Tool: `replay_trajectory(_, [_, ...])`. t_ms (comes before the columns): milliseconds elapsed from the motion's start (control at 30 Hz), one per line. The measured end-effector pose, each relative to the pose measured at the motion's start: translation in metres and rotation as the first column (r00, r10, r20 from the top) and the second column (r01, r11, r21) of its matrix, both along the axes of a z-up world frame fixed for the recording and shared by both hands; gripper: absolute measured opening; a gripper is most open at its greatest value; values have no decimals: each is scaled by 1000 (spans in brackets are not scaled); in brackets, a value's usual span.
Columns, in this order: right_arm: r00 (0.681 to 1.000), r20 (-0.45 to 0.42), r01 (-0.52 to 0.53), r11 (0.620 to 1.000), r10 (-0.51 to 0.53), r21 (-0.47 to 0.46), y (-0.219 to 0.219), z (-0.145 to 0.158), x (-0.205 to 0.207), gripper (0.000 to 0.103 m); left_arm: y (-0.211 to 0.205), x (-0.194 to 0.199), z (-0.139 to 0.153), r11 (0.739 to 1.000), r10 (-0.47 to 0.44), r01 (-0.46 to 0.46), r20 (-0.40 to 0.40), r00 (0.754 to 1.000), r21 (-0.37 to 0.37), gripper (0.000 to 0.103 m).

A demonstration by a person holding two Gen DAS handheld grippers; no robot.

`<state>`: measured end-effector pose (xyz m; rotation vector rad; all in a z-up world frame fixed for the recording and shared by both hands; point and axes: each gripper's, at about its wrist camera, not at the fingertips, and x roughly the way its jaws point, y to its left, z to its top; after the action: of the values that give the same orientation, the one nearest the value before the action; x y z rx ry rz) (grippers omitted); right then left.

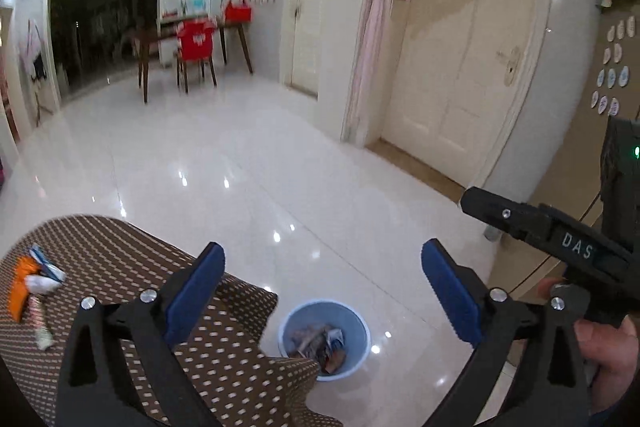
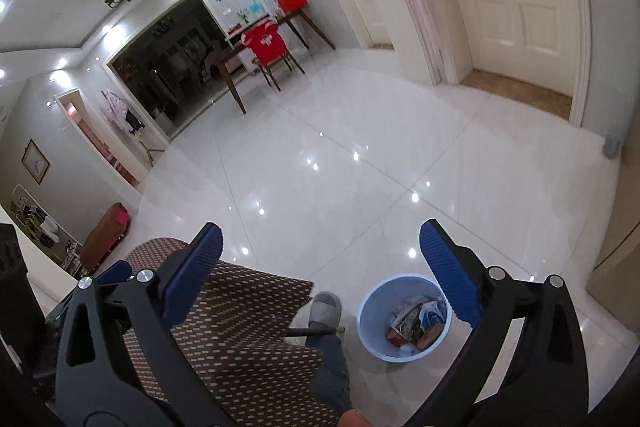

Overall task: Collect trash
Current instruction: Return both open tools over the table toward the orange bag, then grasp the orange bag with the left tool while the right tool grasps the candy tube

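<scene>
Presently, both claws stood spread and empty: left gripper (image 1: 322,293), right gripper (image 2: 320,273). The bin (image 1: 325,341) sat on the floor just below and between the left fingers; remaining wrappers (image 1: 38,281) lay on the table (image 1: 224,355) to its left. A careless reach could sweep wrappers off the edge. Bin contents were indistinct.

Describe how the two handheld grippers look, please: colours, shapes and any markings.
Both the left gripper and the right gripper have black angular frames, silver round bolts and ribbed blue pads. In the left view the right one's black body carries white letters "DAS".
</scene>
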<state>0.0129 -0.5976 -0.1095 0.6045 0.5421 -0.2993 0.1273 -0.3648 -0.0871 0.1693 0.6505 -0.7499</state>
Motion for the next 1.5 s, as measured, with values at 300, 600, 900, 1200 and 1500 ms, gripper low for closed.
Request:
replay_trajectory(300, [998, 61, -16, 997, 21, -79, 51, 54, -3, 97, 47, -19, 27, 1000, 14, -12, 102, 995, -20, 97])
replay_trajectory(600, [980, 31, -190, 974, 195, -126, 125, 68, 52, 97, 120, -3, 28, 992, 123, -120, 82, 989, -39, 97])
replay_trajectory(900, [937, -46, -350, 925, 347, -149, 212, 54, 107, 97, 226, 25, 24, 941, 337, -333, 78, 938, -63, 97])
replay_trajectory(1200, [869, -149, -493, 856, 473, -156, 297, 17, 157, 97, 304, 53, 3, 880, 475, -474, 65, 878, -30, 97])
replay_trajectory(1500, [743, -295, -658, 737, 601, -155, 382, -35, 205, 82, 372, 70, -34, 812, 583, -583, 19, 812, 27, 97])
